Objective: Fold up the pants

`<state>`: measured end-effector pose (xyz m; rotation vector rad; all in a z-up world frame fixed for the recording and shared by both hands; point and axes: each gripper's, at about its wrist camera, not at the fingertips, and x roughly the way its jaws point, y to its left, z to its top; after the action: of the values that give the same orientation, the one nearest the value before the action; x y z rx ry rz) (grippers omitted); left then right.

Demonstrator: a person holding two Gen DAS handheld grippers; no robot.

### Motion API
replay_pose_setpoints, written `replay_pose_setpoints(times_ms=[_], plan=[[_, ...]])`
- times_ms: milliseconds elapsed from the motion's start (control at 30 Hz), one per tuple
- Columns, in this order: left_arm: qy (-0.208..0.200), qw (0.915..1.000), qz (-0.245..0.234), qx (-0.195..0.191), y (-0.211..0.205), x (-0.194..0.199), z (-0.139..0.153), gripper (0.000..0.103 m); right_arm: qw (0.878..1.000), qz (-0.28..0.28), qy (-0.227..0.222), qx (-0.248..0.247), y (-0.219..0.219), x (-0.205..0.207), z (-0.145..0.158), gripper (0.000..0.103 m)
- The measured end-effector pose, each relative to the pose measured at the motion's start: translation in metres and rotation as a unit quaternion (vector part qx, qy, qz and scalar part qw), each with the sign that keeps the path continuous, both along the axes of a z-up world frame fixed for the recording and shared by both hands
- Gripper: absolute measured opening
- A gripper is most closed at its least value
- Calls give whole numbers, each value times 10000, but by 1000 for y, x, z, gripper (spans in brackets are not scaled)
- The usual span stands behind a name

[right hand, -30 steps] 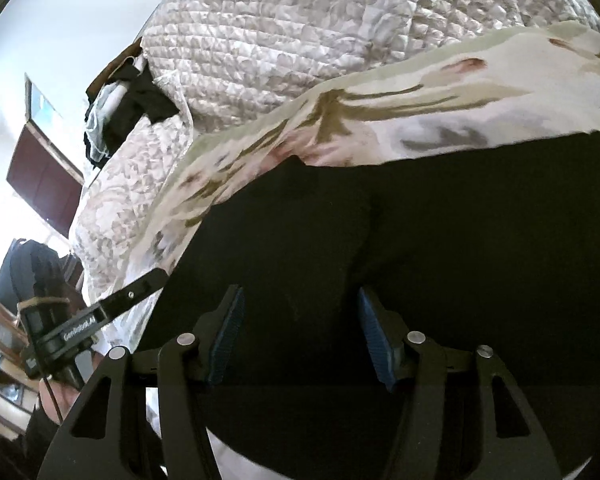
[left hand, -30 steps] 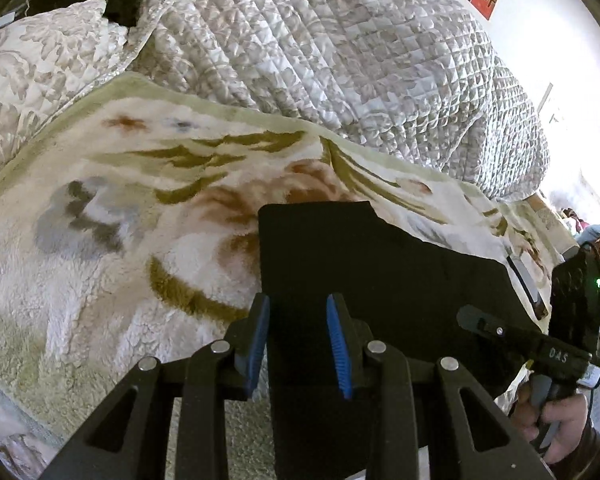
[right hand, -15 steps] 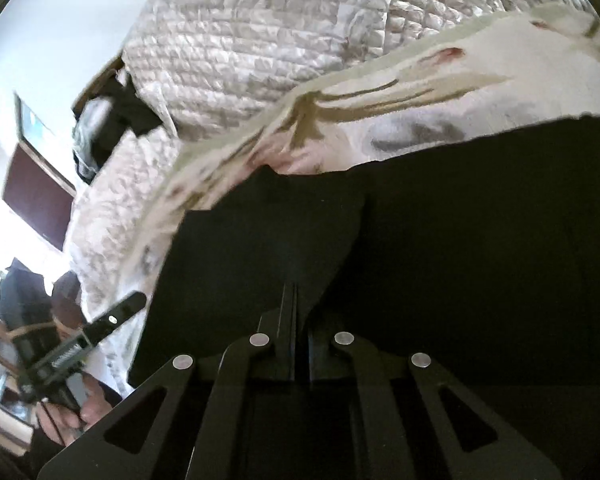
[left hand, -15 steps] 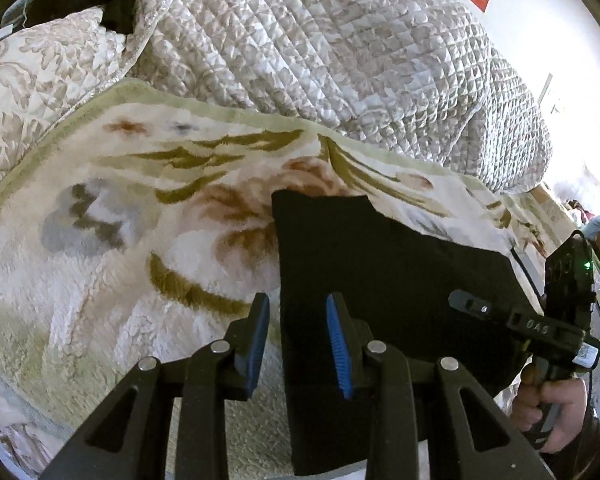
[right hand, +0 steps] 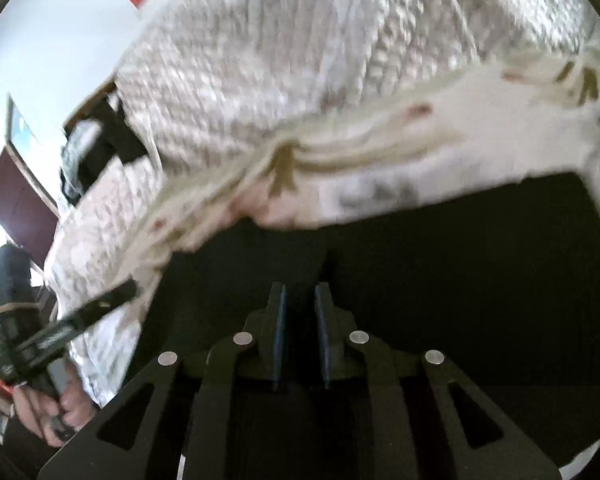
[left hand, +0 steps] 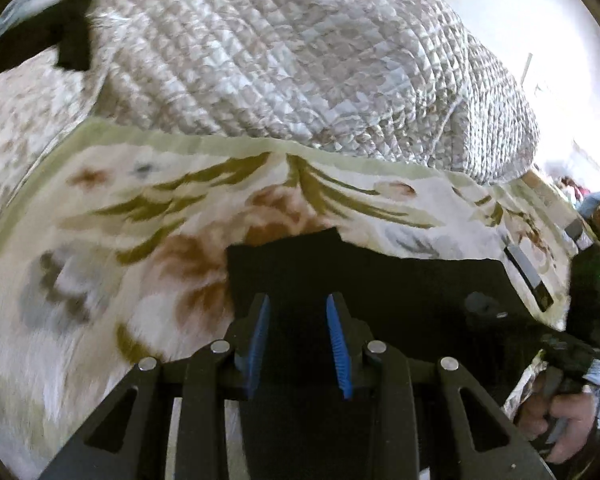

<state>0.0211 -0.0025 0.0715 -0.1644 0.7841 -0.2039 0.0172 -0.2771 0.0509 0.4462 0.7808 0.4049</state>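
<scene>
Black pants (left hand: 400, 292) lie flat on a floral fleece blanket (left hand: 120, 240). My left gripper (left hand: 296, 300) hovers over their left end. Its blue pads stand apart with black cloth showing between them, and they do not press on it. In the right wrist view the pants (right hand: 440, 280) fill the lower half. My right gripper (right hand: 300, 288) has its pads close together at a crease in the cloth. They pinch the fabric while the jaws are opening slightly. The right gripper (left hand: 572, 344) also shows at the right edge of the left wrist view, held by a hand (left hand: 556, 420).
A bulky quilted grey-and-white cover (left hand: 280, 60) is heaped behind the blanket. A dark flat strip (left hand: 528, 276) lies on the blanket beyond the pants' right end. Dark clothing (right hand: 100, 148) sits at the far left by a wall. The left gripper (right hand: 80, 320) shows at the lower left.
The right gripper closed from wide open onto the pants, then eased to a narrow gap. The left gripper shifted over the pants so their left edge now lies outside its left finger.
</scene>
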Motion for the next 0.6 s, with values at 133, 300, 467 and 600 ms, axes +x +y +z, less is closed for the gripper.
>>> replay_pose_setpoints(times_ms=[133, 300, 467, 600], plan=[[423, 9990, 64, 87, 0, 26, -26, 32, 9993, 333, -140, -50, 10, 2, 1, 14], [327, 9995, 29, -11, 4, 19, -42, 32, 9975, 485, 387, -329, 30, 19, -29, 8], [215, 9998, 22, -11, 3, 16, -44, 32, 9982, 370, 284, -370, 27, 22, -30, 8], [139, 9999, 31, 95, 1, 16, -44, 32, 9985, 356, 278, -303, 25, 24, -33, 8]])
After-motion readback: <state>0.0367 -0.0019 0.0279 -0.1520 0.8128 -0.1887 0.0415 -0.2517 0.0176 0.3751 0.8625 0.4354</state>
